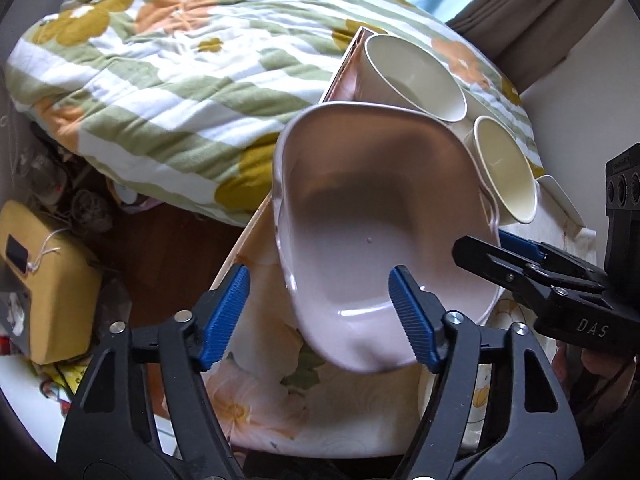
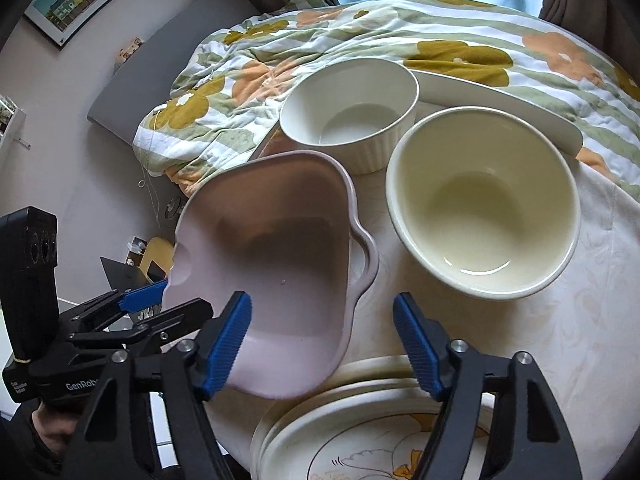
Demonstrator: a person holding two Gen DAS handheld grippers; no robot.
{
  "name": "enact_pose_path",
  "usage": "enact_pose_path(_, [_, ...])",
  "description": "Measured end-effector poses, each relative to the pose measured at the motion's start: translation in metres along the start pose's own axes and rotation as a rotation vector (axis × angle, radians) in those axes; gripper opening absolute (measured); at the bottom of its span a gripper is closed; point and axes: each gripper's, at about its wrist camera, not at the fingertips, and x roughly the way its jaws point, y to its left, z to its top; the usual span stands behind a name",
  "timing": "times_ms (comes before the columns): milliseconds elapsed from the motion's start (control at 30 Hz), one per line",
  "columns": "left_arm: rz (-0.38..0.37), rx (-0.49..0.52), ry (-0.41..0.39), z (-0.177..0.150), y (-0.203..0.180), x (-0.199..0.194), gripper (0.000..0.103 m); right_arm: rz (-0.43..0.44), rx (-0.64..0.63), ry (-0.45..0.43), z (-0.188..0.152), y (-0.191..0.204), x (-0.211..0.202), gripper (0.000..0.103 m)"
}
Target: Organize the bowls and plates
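Note:
A pale pink handled dish (image 1: 368, 232) (image 2: 272, 264) is tilted above the round table (image 2: 580, 320). My left gripper (image 1: 320, 312) is wide open, its jaws around the dish's near rim without touching; it also shows in the right wrist view (image 2: 160, 300). My right gripper (image 2: 322, 344) is open, its left finger (image 2: 226, 340) against the dish's near edge; in the left wrist view it (image 1: 516, 252) shows at the dish's right edge. A cream bowl (image 2: 484, 208) (image 1: 504, 172), a white ribbed bowl (image 2: 352, 112) (image 1: 416, 76) and stacked patterned plates (image 2: 360, 432) sit on the table.
A floral quilt (image 1: 160, 72) (image 2: 400, 32) lies behind the table on a bed. A long white platter (image 2: 500, 108) rests at the far table edge. A yellow box (image 1: 44, 280) and clutter lie on the floor at the left.

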Motion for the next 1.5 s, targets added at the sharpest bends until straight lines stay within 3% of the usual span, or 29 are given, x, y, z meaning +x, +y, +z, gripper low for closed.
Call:
enact_pose_path(33, [-0.004, 0.006, 0.004, 0.001, 0.000, 0.003, 0.065, 0.005, 0.012, 0.004, 0.001, -0.001, 0.004, 0.059])
enact_pose_path(133, [-0.013, 0.026, 0.015, 0.004, 0.000, 0.009, 0.045, -0.002, 0.026, 0.019, 0.002, -0.001, 0.014, 0.049])
enact_pose_path(200, [-0.020, 0.032, 0.029, 0.006, 0.001, 0.012, 0.030, -0.004, 0.031, 0.022, 0.003, -0.002, 0.015, 0.032])
enact_pose_path(433, [0.004, 0.075, 0.023, 0.007, -0.001, 0.015, 0.024, -0.044, 0.025, 0.024, 0.006, -0.002, 0.019, 0.018])
enact_pose_path(733, [0.060, 0.135, -0.040, 0.002, -0.014, 0.000, 0.024, -0.065, -0.009, -0.014, 0.004, 0.003, 0.013, 0.017])
enact_pose_path(1000, [0.120, 0.123, -0.140, -0.020, -0.039, -0.050, 0.024, -0.033, -0.107, -0.082, -0.011, 0.016, -0.019, 0.017])
enact_pose_path(1167, [0.138, 0.164, -0.201, -0.039, -0.086, -0.084, 0.024, -0.025, -0.142, -0.156, -0.033, 0.006, -0.074, 0.017])
enact_pose_path(1500, [0.024, 0.318, -0.249, -0.093, -0.228, -0.109, 0.024, -0.121, -0.054, -0.292, -0.105, -0.065, -0.189, 0.017])
